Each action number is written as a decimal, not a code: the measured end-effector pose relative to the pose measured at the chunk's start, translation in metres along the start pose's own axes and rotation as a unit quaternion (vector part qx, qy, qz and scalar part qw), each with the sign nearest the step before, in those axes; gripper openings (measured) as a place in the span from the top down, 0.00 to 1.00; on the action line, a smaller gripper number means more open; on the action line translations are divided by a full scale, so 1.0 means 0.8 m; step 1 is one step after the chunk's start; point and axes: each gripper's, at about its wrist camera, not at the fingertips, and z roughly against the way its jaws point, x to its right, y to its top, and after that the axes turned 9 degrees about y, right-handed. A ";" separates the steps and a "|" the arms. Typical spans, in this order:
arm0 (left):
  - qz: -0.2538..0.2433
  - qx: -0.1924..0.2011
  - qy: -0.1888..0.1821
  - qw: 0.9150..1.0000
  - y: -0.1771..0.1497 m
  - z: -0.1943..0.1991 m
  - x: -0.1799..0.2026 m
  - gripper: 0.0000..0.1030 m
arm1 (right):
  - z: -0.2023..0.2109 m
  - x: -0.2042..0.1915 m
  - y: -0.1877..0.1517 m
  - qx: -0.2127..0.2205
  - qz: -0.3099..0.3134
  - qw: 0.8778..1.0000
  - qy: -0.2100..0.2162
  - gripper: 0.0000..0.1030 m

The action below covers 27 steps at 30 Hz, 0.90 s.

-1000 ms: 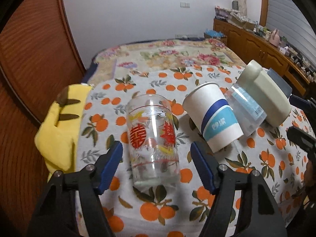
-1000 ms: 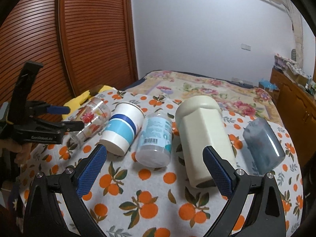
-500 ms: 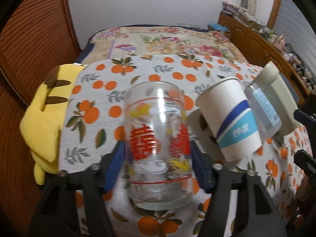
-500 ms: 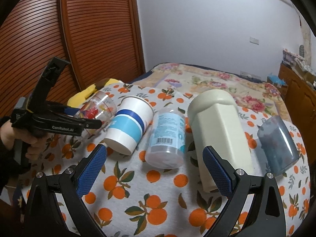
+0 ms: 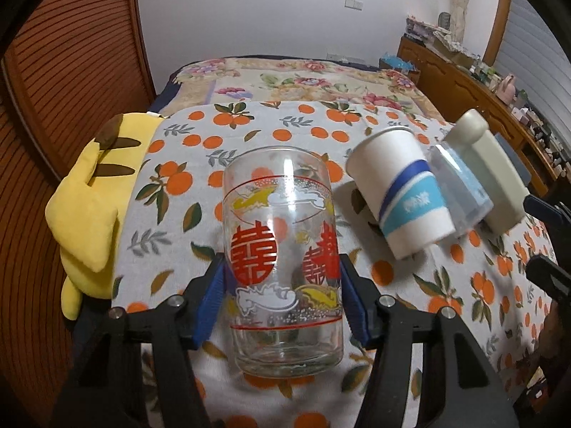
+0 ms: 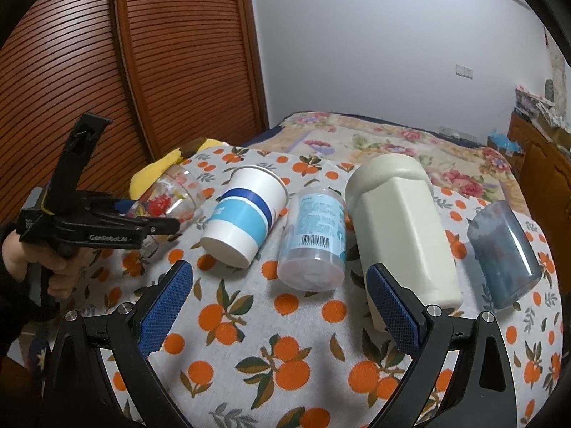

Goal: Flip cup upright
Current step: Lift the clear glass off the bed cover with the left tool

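1. Since the earlier frames the left claw [image 5: 282, 285] has closed in from a wide stance around the glass cup [image 5: 282, 249] to clamp it; its blue pads [image 5: 210, 296] now press both sides of the glass low on its body.
2. In the right wrist view the glass cup [image 6: 171, 199] is tilted in the left claw [image 6: 157, 226], rim pointing up and away and base nearer the camera; whether it still touches the cloth cannot be told.
3. The person's left hand [image 6: 46, 267] grips the claw's handle at the bench's left edge; the claw reaches roughly level over the orange-print cloth [image 6: 249, 321], pointing towards the other cups.
4. The right claw [image 6: 278, 296] hovers over the near part of the bench [image 5: 285, 117], jaws wide and holding nothing.
5. On their sides in a row lie a paper cup [image 6: 246, 221] with blue bands, just beside the glass; a clear barcoded cup [image 6: 314, 239]; a cream container [image 6: 399, 228]; and a grey-blue cup [image 6: 503, 253] slightly apart.
6. A yellow plush [image 5: 89, 214] lies at the bench's left edge; a floral bedspread [image 5: 303, 78] lies beyond.
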 end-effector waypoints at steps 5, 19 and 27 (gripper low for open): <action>-0.002 0.020 -0.013 1.000 -0.016 0.031 0.014 0.44 | 0.017 -0.004 -0.007 0.005 0.000 1.000 -0.006 0.03; -0.027 0.038 -0.102 0.994 -0.060 0.091 0.119 0.44 | 0.110 0.020 -0.055 0.028 -0.027 0.997 -0.060 0.03; -0.021 0.013 -0.150 0.988 -0.095 0.095 0.192 0.43 | 0.157 0.050 -0.091 0.028 -0.054 0.994 -0.088 0.03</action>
